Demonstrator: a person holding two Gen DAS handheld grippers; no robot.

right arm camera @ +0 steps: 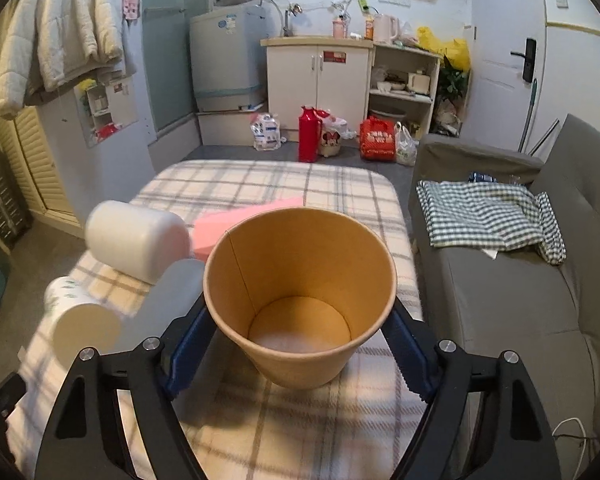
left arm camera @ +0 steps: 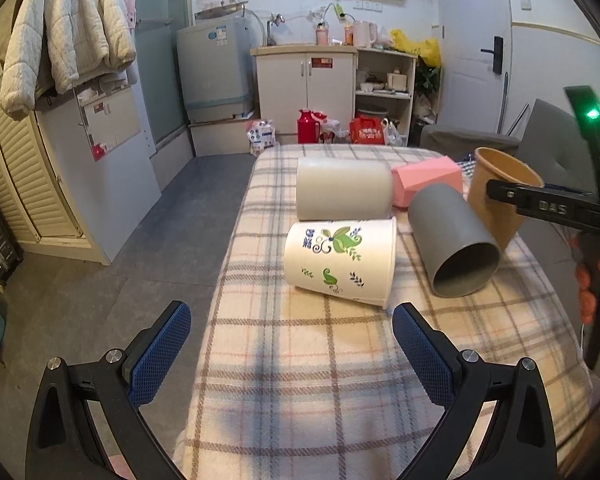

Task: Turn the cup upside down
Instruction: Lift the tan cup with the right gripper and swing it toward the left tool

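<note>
A brown paper cup (right arm camera: 300, 296) stands upright, mouth up, between the blue pads of my right gripper (right arm camera: 300, 332), which is shut on its sides just above the plaid-covered table (right arm camera: 284, 432). The same cup (left arm camera: 500, 196) shows at the right of the left wrist view, held by the right gripper's black finger. My left gripper (left arm camera: 292, 344) is open and empty over the table's near edge, short of a white leaf-print cup (left arm camera: 340, 260) lying on its side.
A light grey cup (left arm camera: 342, 190) and a dark grey cup (left arm camera: 452, 238) lie on their sides, with a pink box (left arm camera: 426, 180) behind them. A grey sofa (right arm camera: 520, 300) with a checked cloth (right arm camera: 488, 216) stands right of the table. Floor drops off to the left.
</note>
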